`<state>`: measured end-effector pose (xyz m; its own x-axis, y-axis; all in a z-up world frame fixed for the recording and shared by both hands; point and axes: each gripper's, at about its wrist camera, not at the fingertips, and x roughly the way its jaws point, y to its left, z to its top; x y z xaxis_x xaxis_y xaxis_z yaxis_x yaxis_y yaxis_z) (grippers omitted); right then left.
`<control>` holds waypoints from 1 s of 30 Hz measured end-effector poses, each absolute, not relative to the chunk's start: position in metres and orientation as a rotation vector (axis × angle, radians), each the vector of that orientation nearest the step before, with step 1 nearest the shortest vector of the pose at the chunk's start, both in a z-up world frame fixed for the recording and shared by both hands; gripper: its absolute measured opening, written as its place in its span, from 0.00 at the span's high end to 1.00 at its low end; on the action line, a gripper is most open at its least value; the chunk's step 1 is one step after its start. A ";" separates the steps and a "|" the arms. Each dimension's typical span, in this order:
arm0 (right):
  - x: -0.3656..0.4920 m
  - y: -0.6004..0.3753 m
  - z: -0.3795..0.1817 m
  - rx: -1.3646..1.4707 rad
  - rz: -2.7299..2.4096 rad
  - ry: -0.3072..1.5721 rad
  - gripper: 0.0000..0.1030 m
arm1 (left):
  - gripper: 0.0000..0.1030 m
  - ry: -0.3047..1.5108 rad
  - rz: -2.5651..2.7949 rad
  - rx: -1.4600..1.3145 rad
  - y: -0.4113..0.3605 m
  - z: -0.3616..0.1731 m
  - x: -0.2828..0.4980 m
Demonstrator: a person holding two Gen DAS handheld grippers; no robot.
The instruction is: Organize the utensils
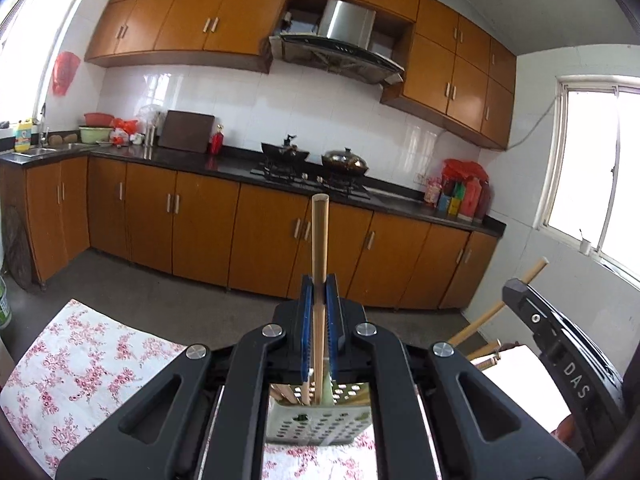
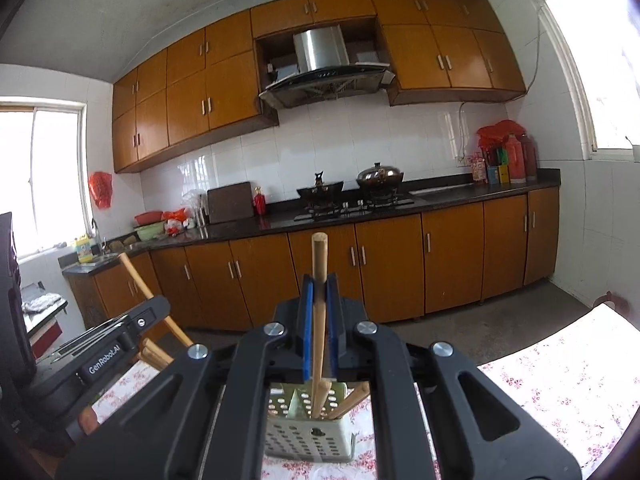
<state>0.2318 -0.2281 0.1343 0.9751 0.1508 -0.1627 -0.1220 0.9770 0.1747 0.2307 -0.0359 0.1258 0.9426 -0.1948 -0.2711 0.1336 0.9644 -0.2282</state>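
Note:
My left gripper (image 1: pixel 319 292) is shut on an upright wooden chopstick (image 1: pixel 319 240); its lower end reaches into a pale green perforated utensil holder (image 1: pixel 320 424) below. My right gripper (image 2: pixel 319 292) is shut on another upright wooden chopstick (image 2: pixel 319 264), whose lower end stands in the same holder (image 2: pixel 308 436). More chopsticks (image 2: pixel 350 400) lean inside the holder. The right gripper's body shows at the right of the left wrist view (image 1: pixel 560 344), with chopsticks (image 1: pixel 476 324) behind it. The left gripper's body shows at the left of the right wrist view (image 2: pixel 104 356).
The holder stands on a table with a white and pink floral cloth (image 1: pixel 80 368). Beyond it is a grey floor and a run of wooden kitchen cabinets (image 1: pixel 200 224) under a black counter with a stove and pots (image 1: pixel 316 164).

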 end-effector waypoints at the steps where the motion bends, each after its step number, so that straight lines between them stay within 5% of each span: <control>1: 0.230 -0.228 0.134 0.166 0.134 0.176 0.87 | 0.93 0.295 -0.173 -0.207 -0.035 0.127 0.228; 3: 0.225 -0.231 0.135 0.165 0.128 0.172 0.74 | 0.91 0.295 -0.180 -0.204 -0.032 0.130 0.222; 7: 0.207 -0.241 0.139 0.171 0.122 0.157 0.67 | 0.65 0.281 -0.183 -0.229 -0.018 0.142 0.203; 9: 0.193 -0.247 0.141 0.171 0.120 0.151 0.59 | 0.64 0.278 -0.178 -0.229 -0.008 0.145 0.189; 11: 0.178 -0.252 0.141 0.169 0.116 0.151 0.45 | 0.60 0.280 -0.172 -0.220 -0.001 0.144 0.174; 17: 0.121 -0.248 0.116 0.116 0.130 0.189 0.12 | 0.29 0.278 -0.140 -0.138 0.015 0.124 0.120; 22: 0.074 -0.229 0.082 0.042 0.118 0.212 0.04 | 0.08 0.290 -0.103 -0.080 0.023 0.093 0.075; 30: 0.022 -0.216 0.033 0.037 0.069 0.281 0.04 | 0.02 0.271 -0.045 -0.013 0.015 0.055 0.019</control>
<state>0.0223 -0.2159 0.0326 0.9584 0.0735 -0.2758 -0.0630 0.9969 0.0465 0.0189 0.0152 0.0553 0.9626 -0.0457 -0.2669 0.0423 0.9989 -0.0187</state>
